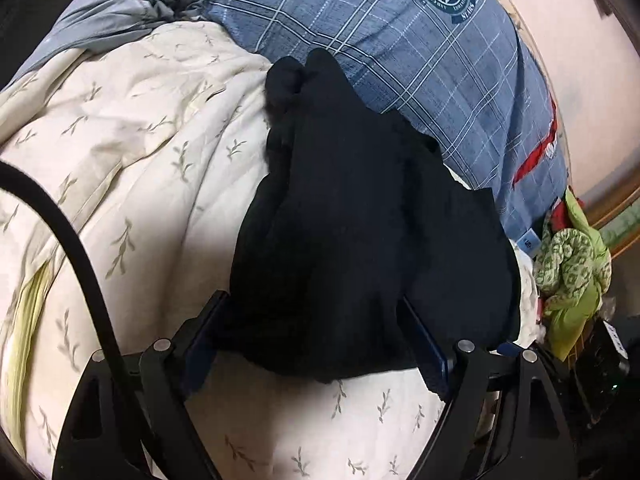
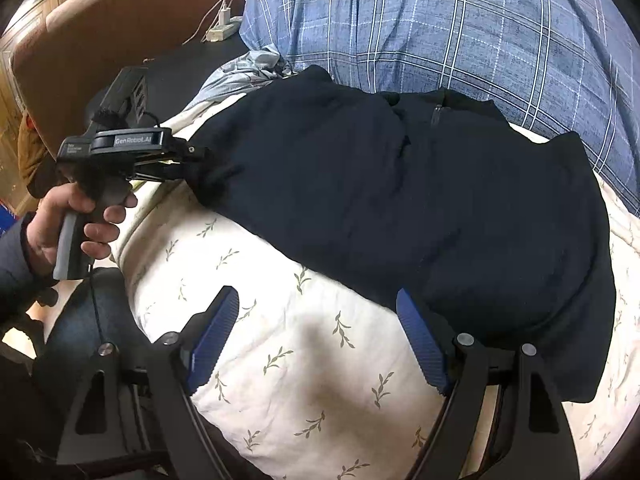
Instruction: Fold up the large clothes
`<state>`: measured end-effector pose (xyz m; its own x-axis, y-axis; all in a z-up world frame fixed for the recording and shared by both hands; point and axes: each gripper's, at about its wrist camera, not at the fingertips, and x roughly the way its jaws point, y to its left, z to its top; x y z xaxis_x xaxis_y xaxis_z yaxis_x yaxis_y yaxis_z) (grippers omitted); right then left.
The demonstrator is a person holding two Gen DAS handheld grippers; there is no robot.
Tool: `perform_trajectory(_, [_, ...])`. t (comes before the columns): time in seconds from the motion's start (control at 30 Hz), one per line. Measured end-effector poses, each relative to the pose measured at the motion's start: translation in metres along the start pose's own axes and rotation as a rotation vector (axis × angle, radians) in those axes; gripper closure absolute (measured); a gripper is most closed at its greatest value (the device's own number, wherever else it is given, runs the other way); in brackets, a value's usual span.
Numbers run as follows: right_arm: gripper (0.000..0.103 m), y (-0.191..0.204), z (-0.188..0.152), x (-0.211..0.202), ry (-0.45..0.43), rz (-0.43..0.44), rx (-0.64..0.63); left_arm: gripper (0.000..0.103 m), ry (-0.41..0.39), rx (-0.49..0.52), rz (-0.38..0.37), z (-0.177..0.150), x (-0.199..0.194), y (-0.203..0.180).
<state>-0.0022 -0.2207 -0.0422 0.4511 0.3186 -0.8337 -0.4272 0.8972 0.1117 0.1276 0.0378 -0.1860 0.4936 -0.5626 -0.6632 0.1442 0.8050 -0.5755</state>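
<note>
A black garment [image 1: 340,220] lies bunched lengthwise on a cream leaf-print bedcover [image 1: 140,140]. My left gripper [image 1: 316,320] stands wide open, with the garment's near end filling the gap between its fingers and draping over the right one. From the right wrist view the black garment [image 2: 400,184] stretches across the bedcover [image 2: 280,360]. There the left gripper [image 2: 192,164], held by a person's hand [image 2: 80,220], meets the garment's left end. My right gripper [image 2: 316,312] is open at the garment's near edge. Its right finger [image 2: 420,344] touches the cloth, while its left finger [image 2: 216,328] is over bare bedcover.
A blue plaid quilt [image 1: 400,60] [image 2: 440,32] lies behind the garment. A crumpled grey cloth [image 1: 132,8] [image 2: 248,68] sits at the far left. Green cloth [image 1: 572,256] is piled off the bed's right side. A power strip [image 2: 220,32] rests by a brown padded rim [image 2: 120,20].
</note>
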Motion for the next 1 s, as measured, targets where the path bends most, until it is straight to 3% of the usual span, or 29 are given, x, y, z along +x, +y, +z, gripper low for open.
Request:
perform_trajectory(0.1, [0.022, 0.001, 0.0, -0.001, -0.003, 0.009, -0.003, 0.019, 0.017, -0.049, -0.019, -0.01, -0.006, 0.003])
perform_trajectory(0.2, [0.022, 0.004, 0.0, 0.0, 0.0, 0.008, -0.013, 0.019, 0.01, -0.036, -0.019, -0.019, -0.009, 0.0])
perform_trajectory(0.53, [0.022, 0.007, -0.001, 0.001, 0.005, -0.002, -0.025, 0.02, -0.018, -0.101, -0.066, 0.01, 0.008, 0.006])
perform_trajectory(0.6, [0.022, 0.004, 0.0, 0.0, 0.002, -0.006, -0.016, 0.028, -0.018, -0.084, -0.036, 0.009, 0.009, 0.003])
perform_trajectory(0.67, [0.022, 0.002, 0.001, -0.001, -0.003, -0.01, -0.007, 0.059, -0.015, -0.112, -0.026, 0.01, 0.011, 0.008])
perform_trajectory(0.73, [0.022, -0.001, 0.002, -0.002, -0.009, -0.017, 0.003, 0.08, 0.002, -0.163, -0.013, 0.013, 0.013, 0.016])
perform_trajectory(0.8, [0.022, -0.003, 0.003, -0.006, -0.022, -0.018, 0.015, 0.084, 0.023, -0.165, 0.0, 0.015, 0.013, 0.014])
perform_trajectory(0.93, [0.022, -0.007, 0.005, -0.015, -0.059, -0.019, 0.027, 0.09, 0.008, -0.042, 0.093, 0.019, 0.007, -0.015])
perform_trajectory(1.0, [0.022, -0.009, 0.005, -0.021, -0.081, -0.023, 0.034, 0.093, 0.004, -0.021, 0.098, 0.021, 0.006, -0.024])
